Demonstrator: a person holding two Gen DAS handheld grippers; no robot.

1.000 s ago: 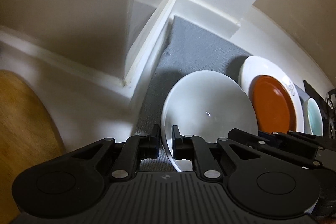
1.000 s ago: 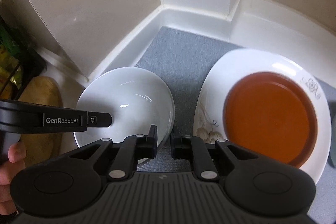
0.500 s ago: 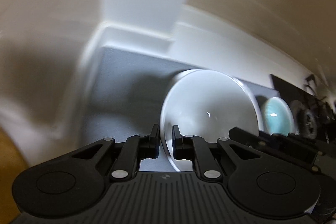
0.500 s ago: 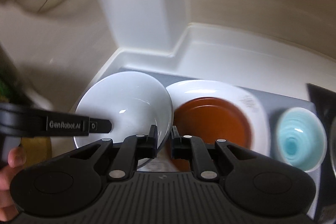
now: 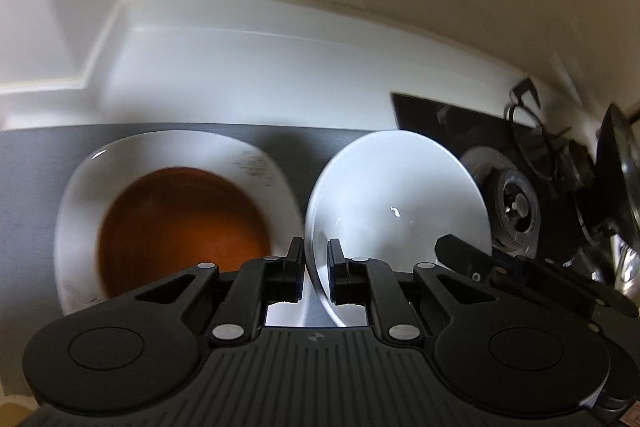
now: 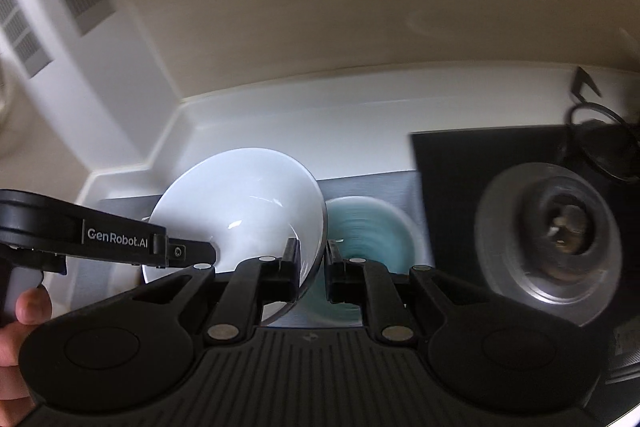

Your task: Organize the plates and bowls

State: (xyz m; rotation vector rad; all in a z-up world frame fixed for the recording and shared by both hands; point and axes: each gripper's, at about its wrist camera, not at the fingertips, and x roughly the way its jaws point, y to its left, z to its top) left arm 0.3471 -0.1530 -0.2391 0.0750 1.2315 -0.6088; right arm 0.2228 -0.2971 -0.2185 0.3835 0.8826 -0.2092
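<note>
Both grippers hold one white bowl in the air. My left gripper (image 5: 315,267) is shut on the left rim of the white bowl (image 5: 400,203). My right gripper (image 6: 313,269) is shut on the bowl's right rim; the bowl shows there too (image 6: 248,203). Below to the left, an orange plate (image 5: 180,227) lies on a larger white plate (image 5: 80,195) on the grey mat (image 5: 32,179). A small light-blue bowl (image 6: 372,231) sits on the mat under the right gripper, partly hidden by the white bowl.
A black gas stove (image 6: 500,155) with a round burner (image 6: 556,235) stands right of the mat; the burner also shows in the left wrist view (image 5: 516,203). A dark pan (image 5: 620,155) is at the far right. White counter and wall lie behind.
Both grippers have carried the white bowl up and to the right, from the mat's left end past the orange plate to above the light-blue bowl, near the stove.
</note>
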